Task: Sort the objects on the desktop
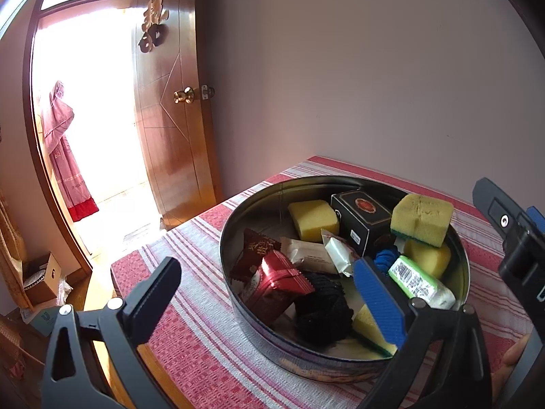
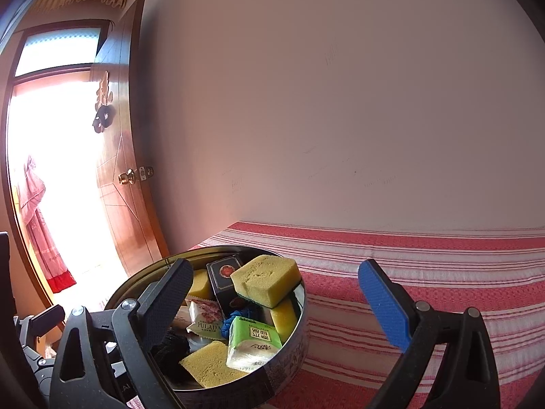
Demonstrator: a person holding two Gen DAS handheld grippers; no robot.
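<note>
We see the round metal tin [image 1: 340, 361] of sponges and packets at lower centre of the left view, directly under our wide-apart, empty left gripper [image 1: 269, 303]; the right gripper [image 2: 276, 306], likewise agape, sits rightward, its tin [image 2: 293, 337] lower left.

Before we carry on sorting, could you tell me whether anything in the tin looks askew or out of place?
One sponge sits tilted atop the black box and pokes above the round tin rim; nothing spilled.
</note>
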